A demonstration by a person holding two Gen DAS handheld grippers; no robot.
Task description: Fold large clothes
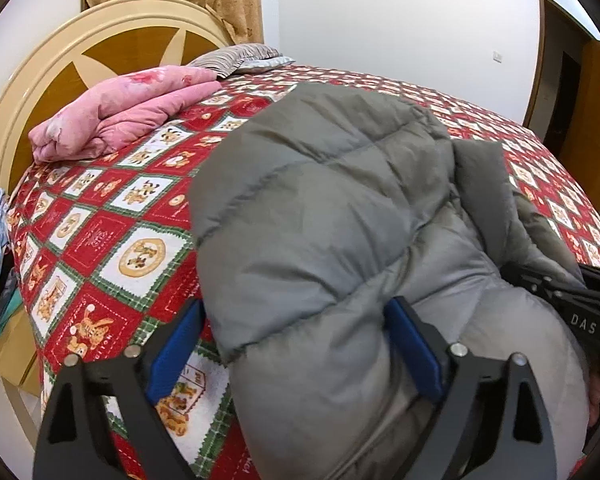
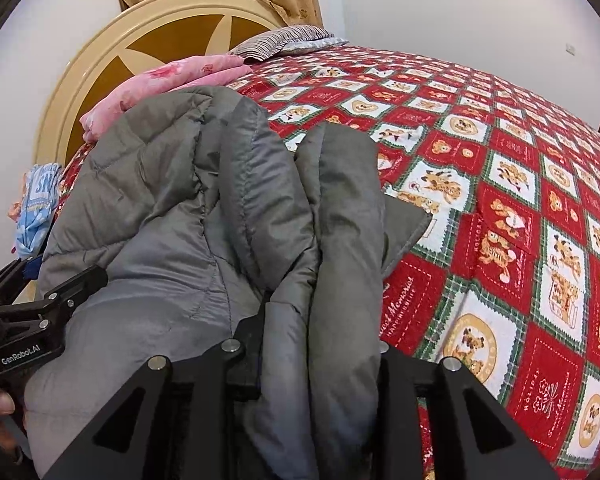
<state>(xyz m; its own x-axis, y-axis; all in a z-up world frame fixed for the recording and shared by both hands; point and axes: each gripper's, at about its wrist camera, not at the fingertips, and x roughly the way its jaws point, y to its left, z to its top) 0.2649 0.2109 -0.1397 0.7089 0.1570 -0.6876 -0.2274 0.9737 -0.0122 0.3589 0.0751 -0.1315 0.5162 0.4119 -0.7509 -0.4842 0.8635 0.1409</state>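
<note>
Two claws on the job. My left claw (image 1: 296, 356) stands wide open, blue pads astride a fold of the grey padded coat (image 1: 340, 200) but not pressing it. My right claw (image 2: 320, 360) is nearly closed on a bunched edge of the coat. Coat lies heaped on the bed (image 1: 112, 236), near a pink quilt (image 1: 128, 112). Judged mid-fold; next I should re-grip left and flatten.
</note>
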